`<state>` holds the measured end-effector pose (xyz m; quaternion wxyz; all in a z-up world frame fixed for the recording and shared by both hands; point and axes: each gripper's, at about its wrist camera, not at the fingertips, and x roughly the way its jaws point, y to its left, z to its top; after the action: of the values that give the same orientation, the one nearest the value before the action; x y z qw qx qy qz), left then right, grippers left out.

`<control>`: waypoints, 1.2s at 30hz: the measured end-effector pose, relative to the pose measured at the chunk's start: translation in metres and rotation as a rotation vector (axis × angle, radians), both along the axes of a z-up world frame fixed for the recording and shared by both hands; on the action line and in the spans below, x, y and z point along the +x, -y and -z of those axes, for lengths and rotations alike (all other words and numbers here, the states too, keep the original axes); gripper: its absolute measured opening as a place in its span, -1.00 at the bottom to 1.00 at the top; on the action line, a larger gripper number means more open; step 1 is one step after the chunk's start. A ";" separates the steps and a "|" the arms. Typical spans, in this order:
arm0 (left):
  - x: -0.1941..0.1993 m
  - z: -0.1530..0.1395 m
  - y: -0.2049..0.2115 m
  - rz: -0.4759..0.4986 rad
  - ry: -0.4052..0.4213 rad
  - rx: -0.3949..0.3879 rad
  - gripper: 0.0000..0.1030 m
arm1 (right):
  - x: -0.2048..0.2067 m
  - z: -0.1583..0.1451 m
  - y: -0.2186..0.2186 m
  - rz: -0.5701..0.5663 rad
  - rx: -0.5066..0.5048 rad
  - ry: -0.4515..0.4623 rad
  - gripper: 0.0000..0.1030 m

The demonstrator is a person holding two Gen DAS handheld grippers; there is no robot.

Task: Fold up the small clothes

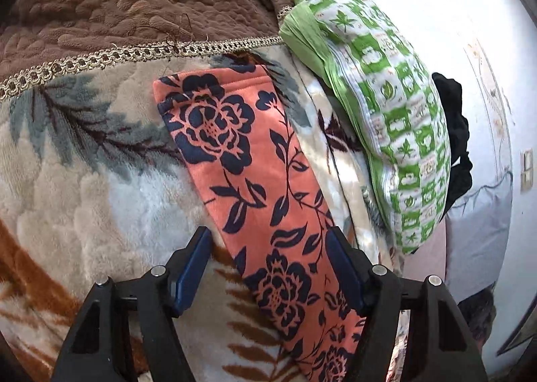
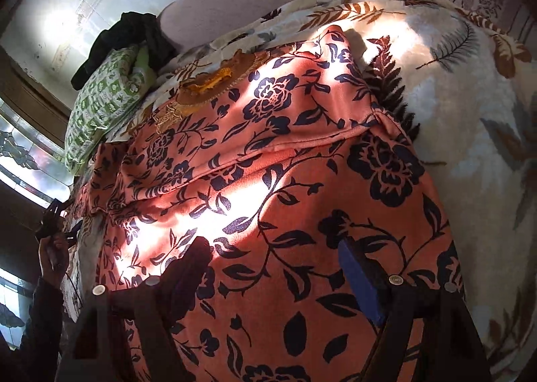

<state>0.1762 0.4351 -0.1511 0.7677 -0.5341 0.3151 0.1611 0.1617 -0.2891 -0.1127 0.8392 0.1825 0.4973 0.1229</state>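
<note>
An orange garment with dark blue flowers lies spread on a fleece blanket. In the left wrist view one long strip of it, a sleeve [image 1: 241,160], runs away toward a brown blanket. My left gripper [image 1: 268,251] is open, its blue pads [image 1: 191,268] on either side of the sleeve's near part without pressing it. In the right wrist view the garment's body [image 2: 295,180] fills the middle, with a fold seam across it. Over that cloth my right gripper [image 2: 275,268] is open and holds nothing. The left gripper [image 2: 53,217] shows small at the far left, held by a hand [image 2: 50,254].
The cream fleece blanket [image 1: 84,187] with leaf prints covers the bed. A brown quilted blanket [image 1: 110,6] lies at the far end. A green-and-white pillow [image 1: 386,106] with a black cloth [image 1: 453,133] behind it rests against the white wall [image 1: 436,12].
</note>
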 end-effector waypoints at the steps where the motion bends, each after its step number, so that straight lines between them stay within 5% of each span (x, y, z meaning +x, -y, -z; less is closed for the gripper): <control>1: 0.001 0.000 -0.003 -0.021 -0.018 0.006 0.13 | 0.001 -0.002 -0.001 0.002 0.001 0.001 0.58; 2: 0.003 0.003 -0.005 -0.042 -0.065 0.020 -0.55 | 0.003 -0.003 -0.003 0.000 0.001 0.005 0.58; 3: 0.006 0.009 -0.010 -0.050 -0.130 0.021 -0.92 | 0.004 -0.006 -0.004 -0.002 -0.001 0.012 0.58; 6: 0.011 0.005 -0.013 -0.045 -0.131 0.034 -0.93 | 0.005 -0.011 -0.008 -0.006 0.002 0.034 0.58; 8: 0.011 -0.025 0.000 -0.029 -0.134 0.168 -0.93 | 0.002 -0.012 -0.007 -0.006 0.001 0.042 0.58; 11: 0.007 -0.101 0.039 0.016 -0.030 0.406 -0.93 | -0.003 -0.011 0.002 0.014 0.008 0.051 0.58; 16: 0.015 -0.239 0.177 0.239 0.225 0.746 -0.93 | -0.014 -0.010 0.028 0.067 0.067 0.075 0.58; 19: 0.026 -0.278 0.289 0.419 0.330 0.862 -0.93 | -0.022 -0.010 0.046 0.102 0.114 0.098 0.58; 23: 0.046 -0.258 0.433 0.648 0.362 0.907 -0.91 | -0.034 -0.008 0.072 0.148 0.160 0.122 0.58; 26: 0.073 -0.183 0.530 0.884 0.218 0.943 -0.81 | -0.044 -0.004 0.092 0.177 0.207 0.122 0.58; 28: 0.089 -0.109 0.571 1.067 0.005 0.930 -0.23 | -0.047 -0.001 0.103 0.190 0.232 0.109 0.58; 29: 0.088 -0.077 0.581 1.146 -0.090 0.911 -0.22 | -0.048 0.000 0.107 0.192 0.234 0.105 0.58; 31: 0.073 -0.049 0.576 1.190 -0.133 0.910 -0.22 | -0.047 -0.003 0.114 0.193 0.232 0.101 0.60; 34: 0.048 -0.068 0.536 1.120 -0.073 0.938 -0.18 | -0.035 -0.014 0.116 0.179 0.219 0.135 0.69; 36: 0.035 -0.091 0.494 1.005 -0.002 0.913 0.26 | -0.016 -0.019 0.106 0.148 0.222 0.135 0.69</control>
<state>0.2109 -0.0593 -0.0600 0.8976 0.0551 0.4262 -0.0976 0.1462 -0.3956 -0.0933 0.8521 0.3020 0.4083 0.1269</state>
